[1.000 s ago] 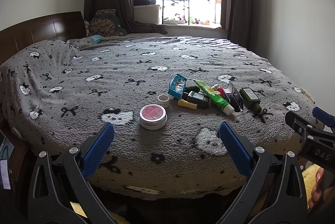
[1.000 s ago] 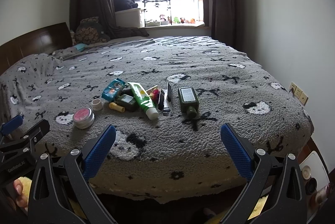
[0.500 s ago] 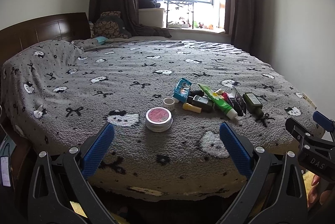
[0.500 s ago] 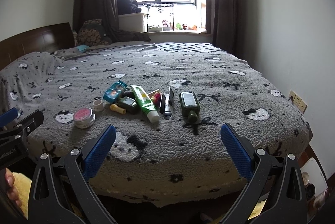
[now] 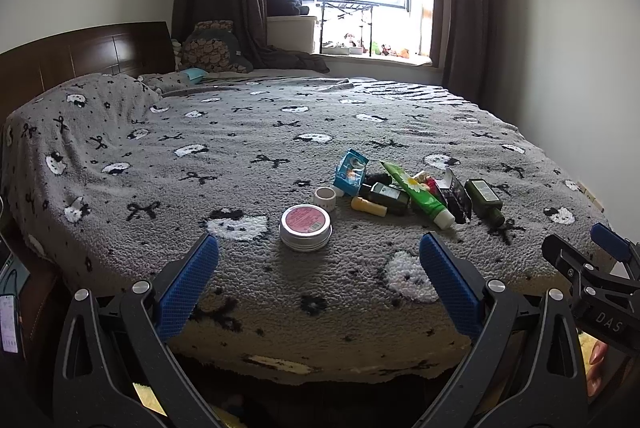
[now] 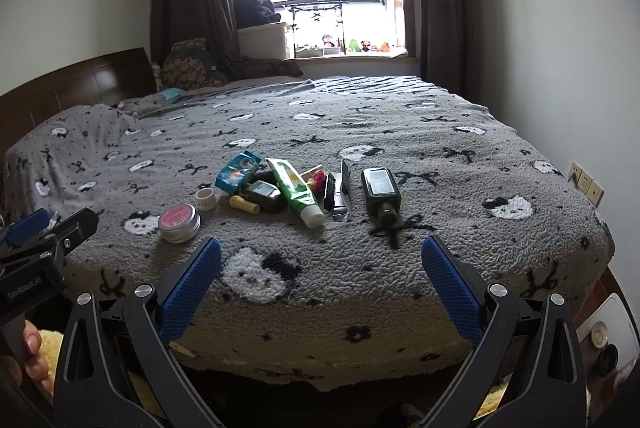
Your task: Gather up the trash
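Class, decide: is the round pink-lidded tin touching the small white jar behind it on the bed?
Apart. The right wrist view shows a strip of grey blanket between the pink-lidded tin and the white jar.

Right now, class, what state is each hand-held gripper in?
Left hand-held gripper: open, holding nothing.
Right hand-held gripper: open, holding nothing.

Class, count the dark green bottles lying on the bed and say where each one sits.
2. One dark green bottle lies at the right end of the pile. A smaller one lies between the yellow tube and the green tube. Others may be hidden in the pile.
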A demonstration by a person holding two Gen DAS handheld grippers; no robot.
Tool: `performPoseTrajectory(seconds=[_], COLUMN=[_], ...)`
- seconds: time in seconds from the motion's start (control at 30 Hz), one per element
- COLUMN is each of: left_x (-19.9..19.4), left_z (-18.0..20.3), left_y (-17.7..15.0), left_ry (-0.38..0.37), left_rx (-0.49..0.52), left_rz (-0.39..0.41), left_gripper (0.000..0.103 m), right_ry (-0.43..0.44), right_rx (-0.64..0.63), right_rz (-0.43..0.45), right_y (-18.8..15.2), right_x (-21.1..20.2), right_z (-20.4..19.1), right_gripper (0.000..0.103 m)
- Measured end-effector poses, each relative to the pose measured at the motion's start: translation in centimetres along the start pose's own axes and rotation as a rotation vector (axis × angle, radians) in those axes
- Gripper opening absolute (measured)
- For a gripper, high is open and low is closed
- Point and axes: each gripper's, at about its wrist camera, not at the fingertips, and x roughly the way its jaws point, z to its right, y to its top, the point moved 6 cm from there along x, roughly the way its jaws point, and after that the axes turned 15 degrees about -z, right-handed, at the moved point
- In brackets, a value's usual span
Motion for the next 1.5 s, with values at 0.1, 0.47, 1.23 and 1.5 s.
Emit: performPoseTrajectory(seconds=[0.1,0.47,1.23,1.5], left_x=[0.0,0.0,4.0,8.8], left_z=[0.0,-0.1,-0.8,-2.2], left_y=[0.0,-0.1,-0.4,-0.1], left_ry=[0.001,0.001,-0.018,-0.007], left_rx=[0.000,0.000,0.015,0.022], left_rz=[0.000,0.001,-0.047,-0.116], left_gripper=[0.095,0.095,0.095,0.094], right_ry=[0.008,-0.004,-0.018,-0.019], right_rx=[0.006,0.015,0.046,0.083], right_rz=[-0.003,-0.002,-0.027,-0.104], right_y=[0.0,-0.1,0.4,0.9], right_x=[0.1,0.2,2.8,7.1], right_z=[0.1,0.4,3.1,5.3], right_gripper=[0.100,0.100,0.100,0.100])
